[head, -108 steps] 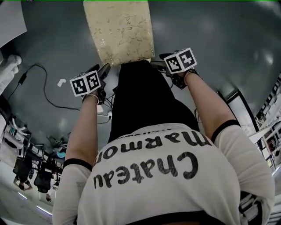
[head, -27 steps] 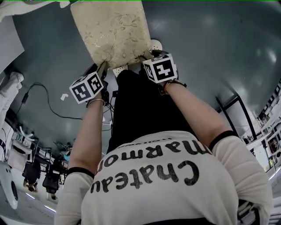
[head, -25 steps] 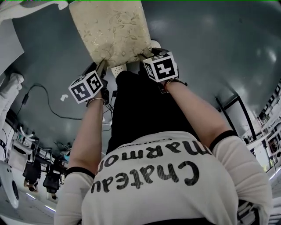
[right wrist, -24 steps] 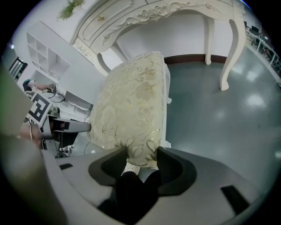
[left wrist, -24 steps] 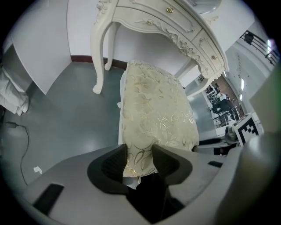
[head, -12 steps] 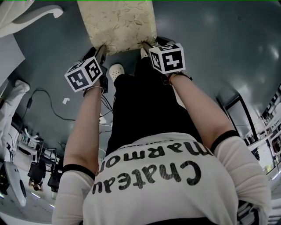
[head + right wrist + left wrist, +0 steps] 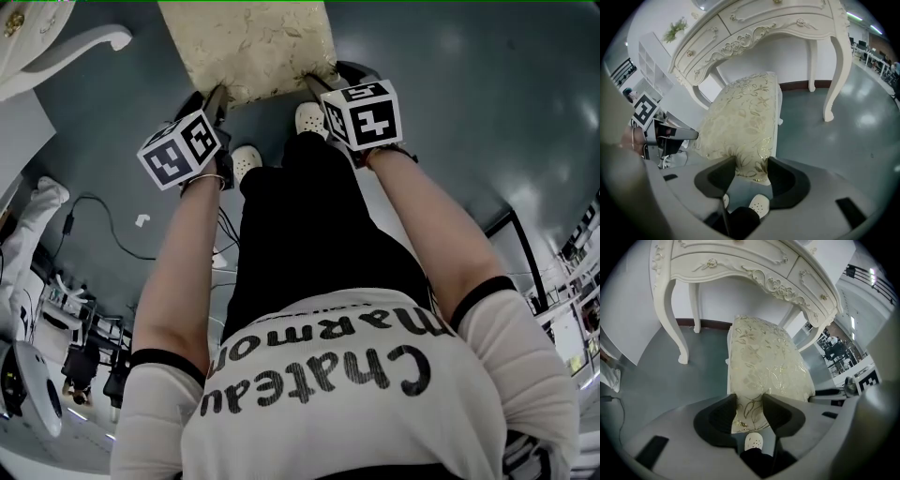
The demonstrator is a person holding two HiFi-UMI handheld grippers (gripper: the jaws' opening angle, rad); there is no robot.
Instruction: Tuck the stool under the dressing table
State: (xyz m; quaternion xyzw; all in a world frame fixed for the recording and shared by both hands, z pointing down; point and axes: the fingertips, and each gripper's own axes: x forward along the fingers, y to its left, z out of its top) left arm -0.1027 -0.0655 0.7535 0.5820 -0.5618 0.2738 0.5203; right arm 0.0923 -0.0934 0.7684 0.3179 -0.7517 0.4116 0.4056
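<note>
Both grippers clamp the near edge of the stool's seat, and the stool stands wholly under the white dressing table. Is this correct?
Not wholly. The left gripper view shows only the far end of the stool at the white dressing table; most of its seat lies out in front. The left gripper and the right gripper do clamp the seat's near edge.

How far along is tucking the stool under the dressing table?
Done: the left gripper and right gripper each clamp the stool at its near edge. In hand: the stool is lined up with the dressing table, far end about at its front. Left: most of the seat lies outside and needs pushing in.
</note>
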